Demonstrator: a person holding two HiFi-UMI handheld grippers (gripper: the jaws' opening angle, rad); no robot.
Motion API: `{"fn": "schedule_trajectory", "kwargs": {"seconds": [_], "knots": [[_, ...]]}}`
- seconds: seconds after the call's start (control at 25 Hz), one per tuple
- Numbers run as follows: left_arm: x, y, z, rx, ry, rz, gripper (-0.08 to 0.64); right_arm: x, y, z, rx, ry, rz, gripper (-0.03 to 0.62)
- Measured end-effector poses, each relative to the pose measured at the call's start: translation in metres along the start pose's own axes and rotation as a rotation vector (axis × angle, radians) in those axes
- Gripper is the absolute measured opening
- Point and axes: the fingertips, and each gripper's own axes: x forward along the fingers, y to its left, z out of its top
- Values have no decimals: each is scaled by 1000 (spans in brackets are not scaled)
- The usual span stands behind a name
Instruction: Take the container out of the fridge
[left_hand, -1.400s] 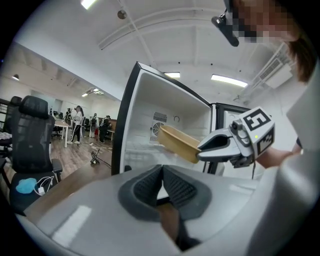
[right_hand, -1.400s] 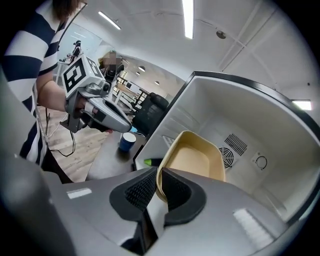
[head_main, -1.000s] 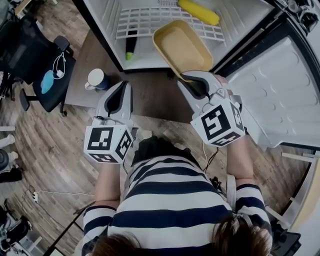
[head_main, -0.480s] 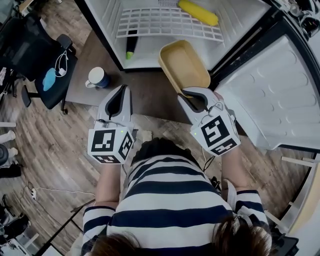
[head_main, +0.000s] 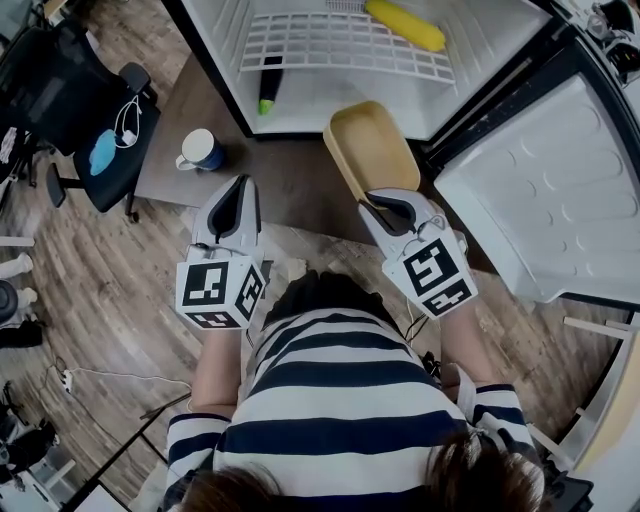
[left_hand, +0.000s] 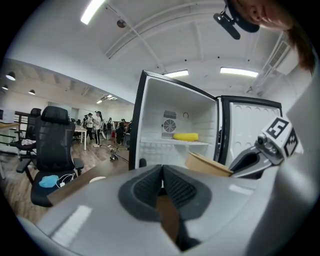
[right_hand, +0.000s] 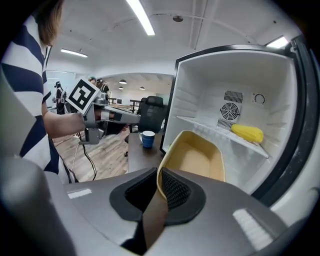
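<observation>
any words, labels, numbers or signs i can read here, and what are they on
No readable words or numbers anywhere.
Left marker cube, right marker cube: black-and-white square patterns only, no letters.
Round mark on the fridge back wall: too small to read.
Container, mug: no print visible.

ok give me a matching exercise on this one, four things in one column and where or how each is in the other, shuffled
1. tan container
2. corn cob
3. blue mug
4. left gripper

a. on the brown table
b. jaws shut, nothing between them
c. on the wire shelf in the fridge
d. in front of the open fridge, rim pinched by the right gripper

Pairs: 1-d, 2-c, 3-a, 4-b
</observation>
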Motion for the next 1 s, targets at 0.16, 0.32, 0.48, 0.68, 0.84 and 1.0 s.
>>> {"fn": "schedule_trajectory", "kwargs": {"seconds": [0.16,0.32,0.48,0.68,0.84,1.0], "knots": [[-2,6,-1,1,-4,19,0,3,4,-4,13,10,6,29],[-5,10,-2,-8,-7,29,0,3,9,-6,29,17,12,29],[-6,11,-4,-12,-5,31,0,5,14,-8,35,24,25,29],[-6,12,-5,-13,-3,34,0,6,16,-8,32,28,31,29],[-5,12,-4,-12,-3,33,0,7,16,-7,30,31,27,29],[-5,11,-4,-11,-5,30,0,7,15,-7,33,29,24,29]]}}
